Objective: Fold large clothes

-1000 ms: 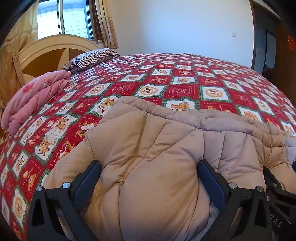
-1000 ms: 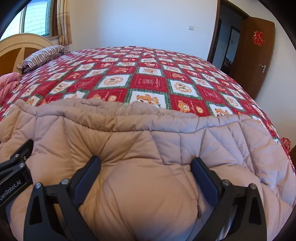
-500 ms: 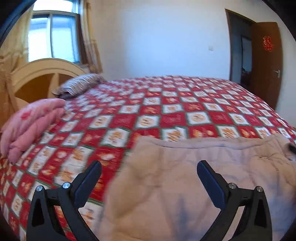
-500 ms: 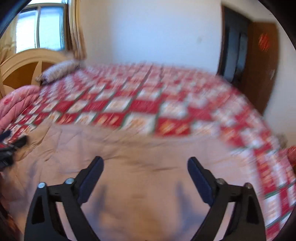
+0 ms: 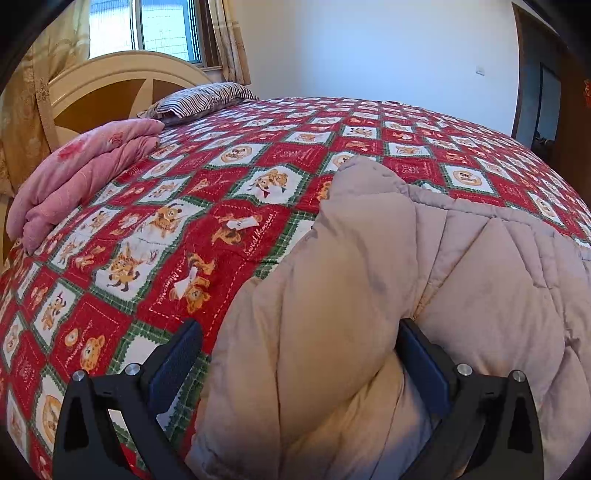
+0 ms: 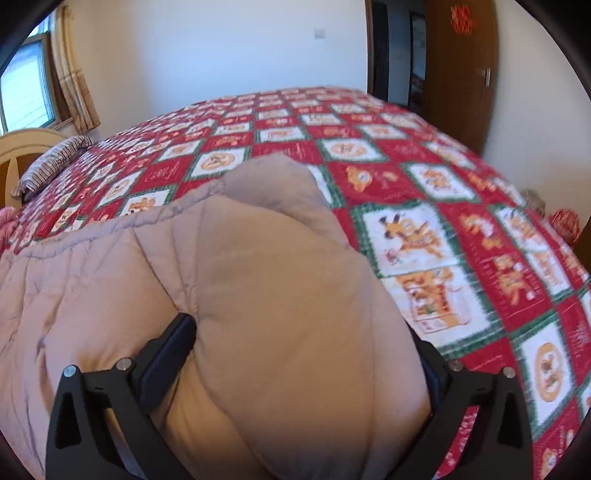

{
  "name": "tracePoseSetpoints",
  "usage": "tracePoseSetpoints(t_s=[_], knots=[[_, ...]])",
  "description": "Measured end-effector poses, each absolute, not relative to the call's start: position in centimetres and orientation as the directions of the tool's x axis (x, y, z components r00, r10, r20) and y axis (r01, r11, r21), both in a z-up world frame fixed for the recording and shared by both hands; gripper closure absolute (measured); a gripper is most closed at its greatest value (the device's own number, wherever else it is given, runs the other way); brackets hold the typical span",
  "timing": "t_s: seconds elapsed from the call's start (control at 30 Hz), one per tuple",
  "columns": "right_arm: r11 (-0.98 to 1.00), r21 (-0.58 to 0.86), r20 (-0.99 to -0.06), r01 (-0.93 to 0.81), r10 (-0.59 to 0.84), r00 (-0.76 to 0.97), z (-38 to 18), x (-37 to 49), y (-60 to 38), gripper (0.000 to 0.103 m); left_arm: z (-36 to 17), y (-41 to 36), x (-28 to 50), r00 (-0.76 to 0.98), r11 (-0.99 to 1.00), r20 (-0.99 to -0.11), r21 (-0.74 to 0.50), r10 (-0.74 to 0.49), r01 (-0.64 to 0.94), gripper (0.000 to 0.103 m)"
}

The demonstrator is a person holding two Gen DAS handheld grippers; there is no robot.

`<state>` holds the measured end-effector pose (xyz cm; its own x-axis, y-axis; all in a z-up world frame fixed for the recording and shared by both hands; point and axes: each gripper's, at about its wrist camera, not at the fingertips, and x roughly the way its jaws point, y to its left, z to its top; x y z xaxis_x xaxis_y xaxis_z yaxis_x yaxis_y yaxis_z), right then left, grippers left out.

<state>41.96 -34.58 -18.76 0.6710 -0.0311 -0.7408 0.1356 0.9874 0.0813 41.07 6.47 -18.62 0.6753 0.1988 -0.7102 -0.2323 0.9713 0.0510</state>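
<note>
Padding of beige quilted coat [image 5: 332,314] bulges between both sets of fingers, hiding most of the contact. Left gripper [image 5: 299,365] spread wide: left finger [image 5: 173,365] bare over red patchwork bedspread [image 5: 207,229], right finger [image 5: 424,369] pressed into a fold; cannot tell if anything is actually pinched. Right gripper [image 6: 299,358] also wide, left finger [image 6: 166,358] sunk in a crease, right finger almost fully buried under the bulge; grip likewise unreadable. Coat [image 6: 258,295] lies at near edge of bedspread [image 6: 424,192], lower part cut off by frame bottom in both views. Right wrist view motion-blurred, bear prints smeared on the right side.

Versus 0.5 s ago: cameras lower and closer, coat now filling the gaps between fingers again instead of lying flat below them; left view now at coat's left end, right view at its right end, and neither gripper visible in the other's view.

Farther back: folded pink blanket [image 5: 85,177] at left, striped pillow [image 5: 203,98] against cream headboard [image 5: 110,85], window [image 5: 162,29] partly cropped, brown door [image 6: 458,70] at far right.
</note>
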Motion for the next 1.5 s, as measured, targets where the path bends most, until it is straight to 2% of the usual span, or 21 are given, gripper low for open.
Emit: tracePoseSetpoints(t_s=[0.1,0.2,0.27,0.3,0.4,0.5,0.57,0.67,0.83,0.93,1.07,1.17,1.27,1.4,1.5], knots=[[0.987,0.085,-0.753,0.137,-0.026,0.657,-19.1,41.9,-34.8,0.000,-18.7,6.5,41.4,0.664,0.972,-0.722,0.053,0.195,-0.229,0.001],[0.989,0.030,-0.765,0.143,-0.070,0.640,-18.6,42.0,-34.2,0.001,-17.3,6.9,40.7,0.637,0.969,-0.744,0.055,0.200,-0.241,0.001],[0.986,-0.049,-0.747,0.160,-0.143,0.649,-16.7,41.2,-32.9,0.009,-15.4,7.8,38.6,0.677,0.971,-0.719,-0.011,0.157,-0.237,0.001],[0.984,-0.046,-0.706,0.174,-0.155,0.691,-14.7,40.0,-31.9,0.010,-14.6,8.2,37.5,0.702,0.973,-0.699,-0.037,0.137,-0.227,0.001],[0.989,0.032,-0.635,0.145,-0.092,0.767,-11.3,39.2,-29.0,0.000,-14.2,9.2,35.9,0.704,0.968,-0.692,-0.025,0.162,-0.248,0.001],[0.993,0.074,-0.655,0.088,-0.018,0.756,-11.0,40.7,-25.6,0.000,-15.7,10.0,35.7,0.658,0.964,-0.734,-0.017,0.168,-0.264,0.001],[0.996,0.039,-0.659,0.076,-0.031,0.751,-11.6,41.4,-23.4,0.000,-16.5,10.6,35.4,0.655,0.963,-0.739,-0.032,0.159,-0.269,0.001],[0.987,-0.089,-0.668,0.132,-0.158,0.728,-12.3,42.1,-21.8,0.000,-17.6,11.2,35.3,0.658,0.963,-0.744,-0.075,0.119,-0.258,0.001],[0.967,-0.094,-0.654,0.237,-0.239,0.717,-12.8,40.9,-27.4,0.000,-18.1,11.3,35.6,0.664,0.970,-0.743,-0.094,0.082,-0.225,0.001],[0.920,-0.053,-0.656,0.387,-0.325,0.681,-12.7,39.2,-34.2,0.000,-18.4,11.3,35.6,0.673,0.969,-0.736,-0.107,0.074,-0.224,0.001],[0.867,-0.022,-0.658,0.498,-0.387,0.646,-11.7,37.7,-39.6,0.000,-17.8,10.9,35.2,0.681,0.967,-0.724,-0.076,0.114,-0.243,0.001],[0.897,-0.015,-0.603,0.443,-0.361,0.712,-9.6,37.0,-37.8,0.000,-16.0,11.4,32.9,0.721,0.953,-0.676,-0.094,0.152,-0.289,0.001],[0.958,-0.013,-0.552,0.287,-0.246,0.797,-7.7,37.8,-32.3,0.000,-15.8,12.7,31.7,0.717,0.937,-0.682,-0.138,0.146,-0.322,0.001],[0.993,0.046,-0.606,0.109,-0.059,0.793,-8.6,41.1,-25.5,0.000,-17.9,13.8,31.9,0.658,0.923,-0.748,-0.190,0.085,-0.335,0.001],[0.999,-0.028,-0.630,0.041,-0.049,0.775,-10.8,43.4,-20.1,0.000,-18.4,13.9,31.7,0.655,0.918,-0.754,-0.219,0.057,-0.332,0.001]])
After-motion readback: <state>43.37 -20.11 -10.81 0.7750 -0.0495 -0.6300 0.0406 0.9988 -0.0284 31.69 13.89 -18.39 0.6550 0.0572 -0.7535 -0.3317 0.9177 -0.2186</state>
